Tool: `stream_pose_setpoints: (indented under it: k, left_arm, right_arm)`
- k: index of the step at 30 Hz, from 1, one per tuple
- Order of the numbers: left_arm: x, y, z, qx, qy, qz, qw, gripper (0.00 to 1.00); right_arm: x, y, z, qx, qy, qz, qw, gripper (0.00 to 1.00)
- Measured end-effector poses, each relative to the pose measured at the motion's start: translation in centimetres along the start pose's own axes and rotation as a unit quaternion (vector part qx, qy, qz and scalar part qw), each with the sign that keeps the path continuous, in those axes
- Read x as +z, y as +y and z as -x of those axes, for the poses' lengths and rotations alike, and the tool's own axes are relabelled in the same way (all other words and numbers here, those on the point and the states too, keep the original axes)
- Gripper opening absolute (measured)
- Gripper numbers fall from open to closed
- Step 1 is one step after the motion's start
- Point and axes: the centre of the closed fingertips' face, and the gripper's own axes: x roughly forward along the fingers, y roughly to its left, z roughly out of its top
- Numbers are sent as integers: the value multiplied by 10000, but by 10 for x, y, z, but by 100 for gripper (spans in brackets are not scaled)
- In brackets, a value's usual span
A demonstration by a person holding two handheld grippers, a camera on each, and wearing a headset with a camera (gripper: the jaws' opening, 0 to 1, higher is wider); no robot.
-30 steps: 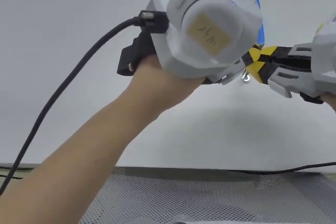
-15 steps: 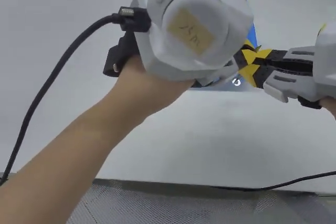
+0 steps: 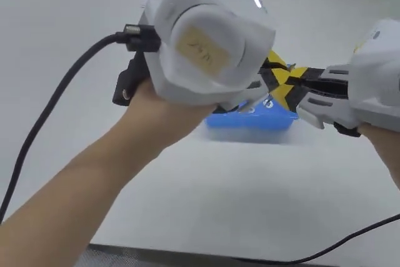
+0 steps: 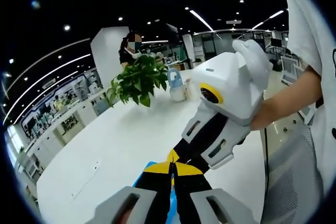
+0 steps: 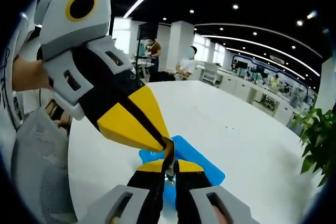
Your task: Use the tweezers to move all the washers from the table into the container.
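Over the white table, my left gripper (image 3: 279,78) and my right gripper (image 3: 289,87) meet tip to tip. The thin metal tweezers (image 5: 169,155) stand between the right gripper's (image 5: 168,166) yellow jaws, which are shut on them. The left gripper (image 5: 165,142) comes in from the left, its shut jaws pinching the tweezers' upper end. A small silver washer (image 3: 267,102) hangs just below the joined tips. Directly under it lies the blue container (image 3: 250,121), also seen past the jaws as blue container (image 5: 206,170). In the left gripper view the left gripper (image 4: 173,162) points at the right one.
A black cable (image 3: 56,107) runs from the left gripper's body down to the left. Another cable (image 3: 350,239) crosses the table's near right edge. The white table (image 3: 187,192) stretches wide around the container. A potted plant (image 4: 137,80) stands far across it.
Both grippers, still joined, have carried the washer leftward and down in view. The blue container, earlier mostly hidden behind them, now shows right beneath the washer.
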Motion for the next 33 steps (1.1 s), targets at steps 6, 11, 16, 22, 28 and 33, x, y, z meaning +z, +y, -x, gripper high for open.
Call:
stream_pose_setpoints:
  k: [6, 11, 16, 22, 28, 33]
  left_arm:
    - [6, 16, 3, -22, 67, 40, 10000, 0]
    - [-13, 14, -7, -25, 340, 14, 9994, 0]
    - [-24, 12, -13, -79, 484, 49, 9988, 0]
    - [-33, 13, -16, -121, 527, 150, 9984, 0]
    - [-41, 11, -19, -170, 629, 163, 9977, 0]
    - [-44, 7, -19, -211, 680, 169, 9973, 0]
  right_arm:
    - [-13, -7, -13, -29, 110, -106, 9999, 3]
    - [-32, -5, -25, 56, 293, -214, 9993, 3]
    - [-44, -2, -31, 118, 449, -251, 9986, 3]
    - [-50, 0, -36, 135, 564, -275, 9979, 3]
    - [-58, 2, -40, 162, 672, -293, 9972, 4]
    - [-59, 4, -39, 192, 721, -352, 9966, 5]
